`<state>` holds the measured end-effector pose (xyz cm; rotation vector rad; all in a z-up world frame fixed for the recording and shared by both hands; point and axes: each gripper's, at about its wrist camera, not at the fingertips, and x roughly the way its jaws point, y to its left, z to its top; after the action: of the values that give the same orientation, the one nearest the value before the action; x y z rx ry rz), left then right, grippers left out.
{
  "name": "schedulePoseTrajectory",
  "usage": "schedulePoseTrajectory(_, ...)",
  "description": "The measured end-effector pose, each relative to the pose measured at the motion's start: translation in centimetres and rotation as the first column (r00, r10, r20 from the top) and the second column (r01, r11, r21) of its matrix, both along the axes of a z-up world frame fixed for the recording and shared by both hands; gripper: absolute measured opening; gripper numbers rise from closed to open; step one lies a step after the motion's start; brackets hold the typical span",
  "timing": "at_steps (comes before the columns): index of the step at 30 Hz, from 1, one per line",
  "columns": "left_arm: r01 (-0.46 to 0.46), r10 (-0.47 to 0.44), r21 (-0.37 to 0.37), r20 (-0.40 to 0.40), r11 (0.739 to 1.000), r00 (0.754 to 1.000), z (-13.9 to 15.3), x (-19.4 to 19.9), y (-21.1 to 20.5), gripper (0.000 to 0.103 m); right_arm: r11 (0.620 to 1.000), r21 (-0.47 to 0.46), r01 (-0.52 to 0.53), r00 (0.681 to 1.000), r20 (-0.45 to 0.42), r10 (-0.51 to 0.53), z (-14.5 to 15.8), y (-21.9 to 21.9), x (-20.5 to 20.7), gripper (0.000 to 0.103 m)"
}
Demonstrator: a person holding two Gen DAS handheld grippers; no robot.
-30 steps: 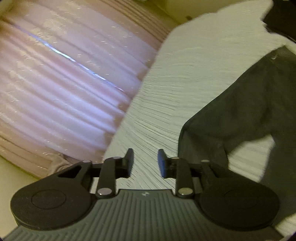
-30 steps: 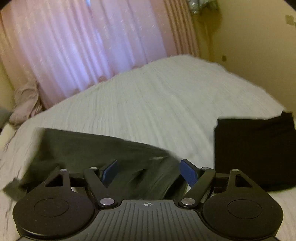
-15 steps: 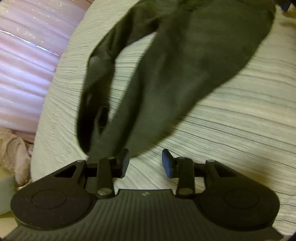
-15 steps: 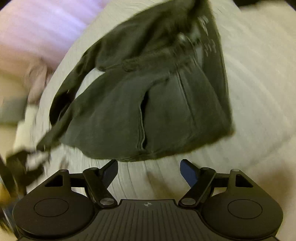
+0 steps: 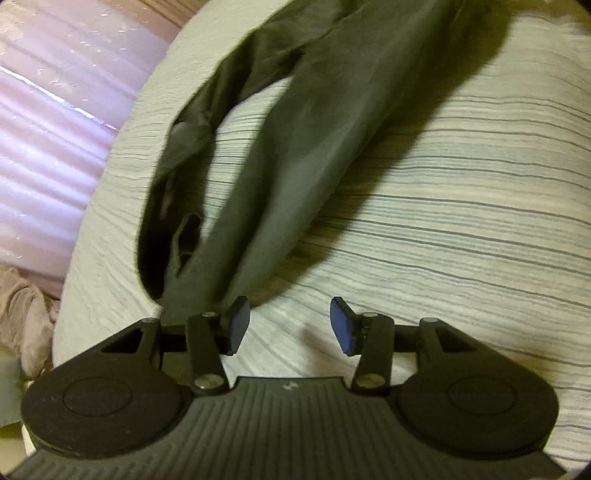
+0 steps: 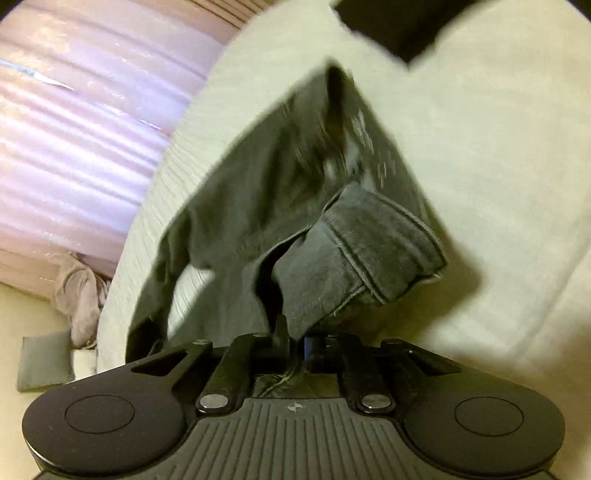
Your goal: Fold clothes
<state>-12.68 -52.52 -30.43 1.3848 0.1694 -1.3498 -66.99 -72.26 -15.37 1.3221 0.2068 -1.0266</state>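
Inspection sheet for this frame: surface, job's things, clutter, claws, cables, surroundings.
Surface: bed with pale striped cover.
Job's things: dark grey trousers strung out across the bed, one end lifted; a folded black garment at the far edge.
Clutter: pinkish cloth bundle and a grey pad on the floor beside the bed.
Claws: left claw open, jaws just widened, trouser leg end beside its left finger; right claw just closed on the trousers' edge.
Cables: nothing seen.
Surroundings: pink curtain.
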Motion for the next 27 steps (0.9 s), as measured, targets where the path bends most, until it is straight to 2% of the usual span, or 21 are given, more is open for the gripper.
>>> schedulePoseTrajectory(2,-0.034,0.034,-0.01,-0.001,0.999,0.999,0.6,0.5,0.4,0.045,0.999,-0.027,0.035,0.999,-0.008,-0.035,2.8,-0.3,-2.3,0.005)
schedulePoseTrajectory(5,-0.079,0.079,-0.036,-0.007,0.996,0.997,1.8,1.1,1.8,0.046,0.996,-0.068,0.055,0.995,-0.082,-0.061,6.8,-0.1,-6.6,0.005)
schedulePoseTrajectory(9,-0.082,0.082,-0.001,-0.021,0.997,0.996,1.3,1.1,3.8,0.052,0.992,-0.091,0.082,0.973,-0.209,-0.1,10.0,-0.3,-12.4,0.005)
schedulePoseTrajectory(11,-0.045,0.045,0.036,-0.018,0.998,0.999,0.2,0.9,3.8,0.053,0.994,-0.075,0.076,0.958,-0.269,-0.094,9.8,-0.4,-13.7,0.005)
schedulePoseTrajectory(14,0.029,-0.029,0.066,0.008,0.997,1.0,-1.8,0.9,2.4,0.057,0.998,-0.046,0.033,0.945,-0.325,-0.047,8.2,0.0,-12.9,0.005)
schedulePoseTrajectory(15,0.053,-0.054,0.071,0.024,0.996,0.998,-2.4,1.0,1.7,0.061,0.999,-0.032,0.028,0.943,-0.331,-0.037,7.4,0.0,-12.4,0.005)
schedulePoseTrajectory(17,0.091,-0.096,0.085,0.05,0.992,0.994,-3.4,1.5,0.1,0.061,0.999,-0.019,0.029,0.94,-0.339,-0.034,6.2,0.3,-11.9,0.005)
schedulePoseTrajectory(18,0.104,-0.108,0.112,0.035,0.988,0.993,-3.7,1.9,-0.7,0.04,1.0,-0.014,0.028,0.94,-0.341,-0.031,5.9,0.4,-12.3,0.005)
schedulePoseTrajectory(19,0.103,-0.105,0.154,0.009,0.983,0.994,-3.6,2.4,-1.6,0.004,1.0,-0.012,0.025,0.938,-0.344,-0.027,5.8,0.6,-12.6,0.005)
schedulePoseTrajectory(20,0.1,-0.099,0.198,-0.018,0.975,0.995,-3.4,2.9,-2.4,0.005,1.0,-0.011,0.019,0.937,-0.348,-0.022,5.7,0.6,-12.8,0.005)
schedulePoseTrajectory(21,0.105,-0.101,0.206,-0.03,0.973,0.994,-2.4,3.3,-3.0,0.005,1.0,-0.01,0.01,0.937,-0.349,-0.013,5.7,0.5,-13.0,0.005)
schedulePoseTrajectory(24,0.104,-0.099,0.156,-0.037,0.982,0.994,2.9,4.2,-5.3,0.004,1.0,-0.02,-0.02,0.936,-0.351,0.012,6.0,0.0,-13.1,0.005)
schedulePoseTrajectory(26,0.121,-0.12,0.111,-0.018,0.986,0.993,6.2,4.7,-8.3,0.005,1.0,-0.024,-0.017,0.939,-0.343,0.008,6.1,-0.3,-13.2,0.005)
schedulePoseTrajectory(27,0.119,-0.119,0.091,0.0,0.989,0.993,6.9,4.9,-10.2,0.005,1.0,-0.023,-0.007,0.943,-0.334,-0.001,6.1,-0.3,-13.3,0.005)
